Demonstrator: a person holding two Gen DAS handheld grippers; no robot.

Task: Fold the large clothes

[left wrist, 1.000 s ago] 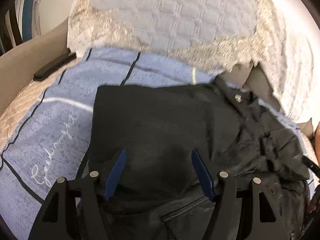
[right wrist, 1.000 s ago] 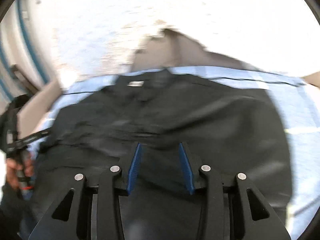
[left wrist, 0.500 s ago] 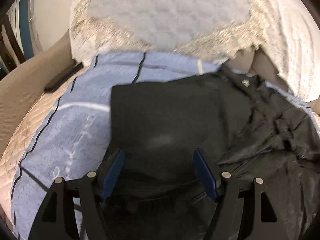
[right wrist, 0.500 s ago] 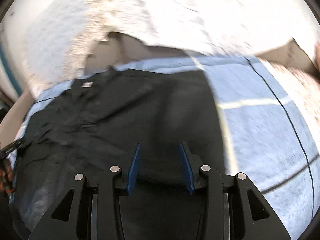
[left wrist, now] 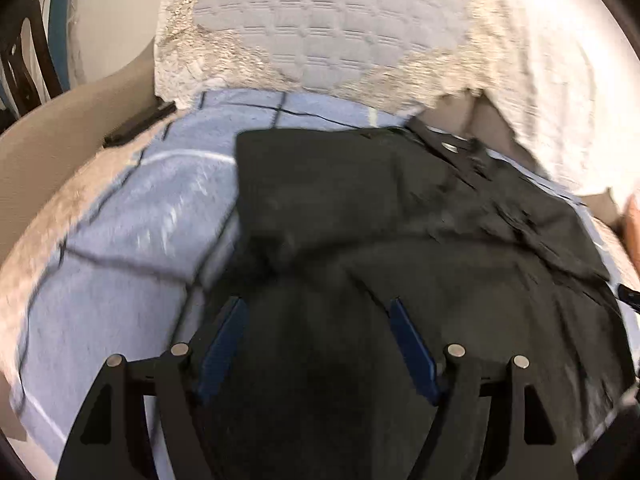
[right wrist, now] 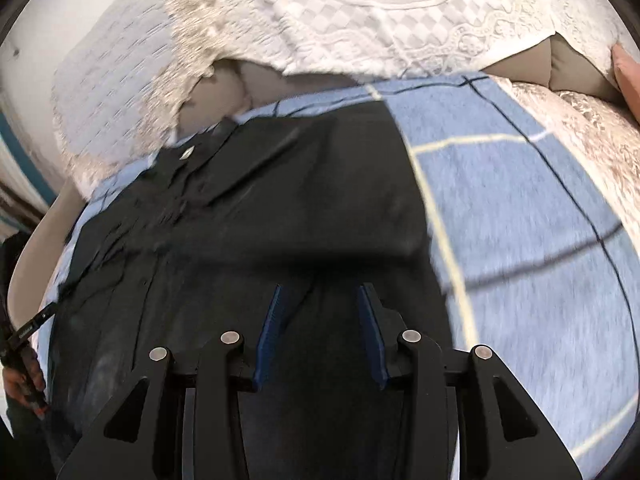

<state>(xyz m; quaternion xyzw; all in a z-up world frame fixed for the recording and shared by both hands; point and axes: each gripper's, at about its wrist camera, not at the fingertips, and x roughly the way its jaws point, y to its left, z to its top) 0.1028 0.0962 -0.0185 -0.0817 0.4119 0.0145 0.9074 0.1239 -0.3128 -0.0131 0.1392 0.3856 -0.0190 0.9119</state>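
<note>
I am looking at a black garment (left wrist: 360, 208), large and matte, lying spread on a light blue blanket (left wrist: 120, 240) with thin dark and pale lines. The blanket is covering a sofa seat (left wrist: 60, 148); I am not seeing a desk anywhere. The garment's far part is lying flat with a straight folded edge on one side, and a small pale label (right wrist: 186, 153) is showing near its collar. The cloth around the collar is creasing into small ridges, while the near part is bulging up in soft folds.

In the left wrist view, the left hand-held gripper (left wrist: 316, 344) is hovering with its blue pads (left wrist: 224, 340) spread wide. Its jaws have just been opening, and black cloth is lying below and between them, though the pads are not pressing on it. The garment is stretching ahead of this gripper and off to its right; the bare blanket is lying to its left.

In the right wrist view, the right hand-held gripper (right wrist: 320, 336) is holding its pads (right wrist: 272, 332) partly apart over the garment's near part. The cloth is showing in the gap, but I cannot tell whether the pads are pinching it. The garment is running ahead and to the left of this gripper, and the blanket is lying open to its right. A white lace cover (right wrist: 360, 20) is hanging down the sofa back beyond both grippers.
</note>
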